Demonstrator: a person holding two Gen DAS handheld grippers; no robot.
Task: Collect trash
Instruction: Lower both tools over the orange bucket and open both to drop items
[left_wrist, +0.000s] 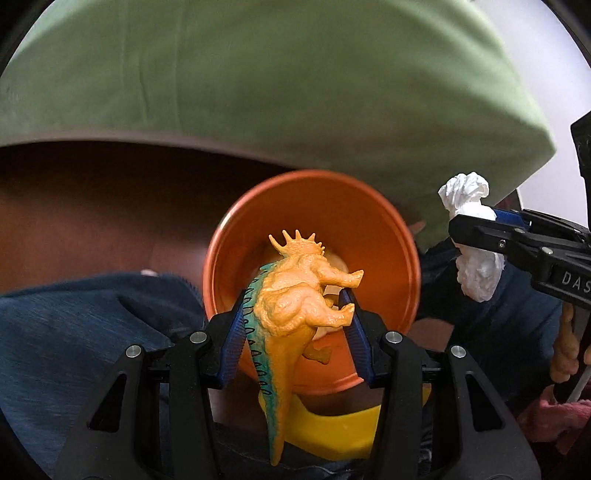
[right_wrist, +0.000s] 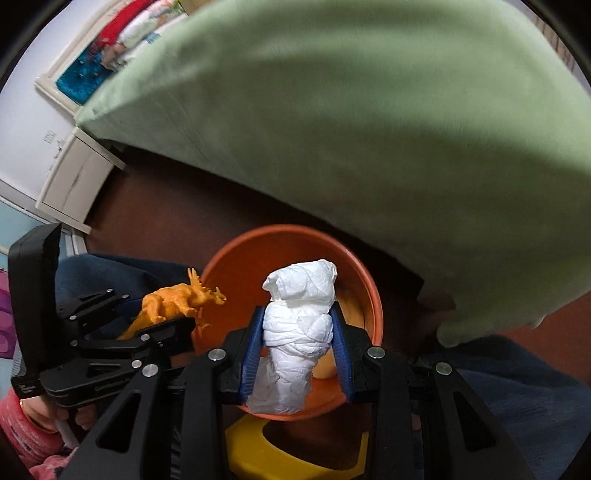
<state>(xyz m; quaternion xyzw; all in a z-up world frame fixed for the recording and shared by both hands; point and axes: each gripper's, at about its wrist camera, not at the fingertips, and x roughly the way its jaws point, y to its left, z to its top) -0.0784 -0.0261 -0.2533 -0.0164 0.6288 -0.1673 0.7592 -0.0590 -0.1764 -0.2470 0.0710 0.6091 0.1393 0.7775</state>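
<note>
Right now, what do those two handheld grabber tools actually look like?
Both the left gripper and the right gripper are matte black plastic frames with silver screws. Their jaws are lined with ribbed blue pads. White lettering marks the bodies. A pink fuzzy sleeve shows behind one.

We see soft, even indoor light in both views, with deep shadow under the green sheet (left_wrist: 258, 85). Fisheye bending curves the edges and blackens the corners. The bowl (left_wrist: 369, 221) rim smears with motion blur; the dinosaur (left_wrist: 295, 295) stays sharp.
</note>
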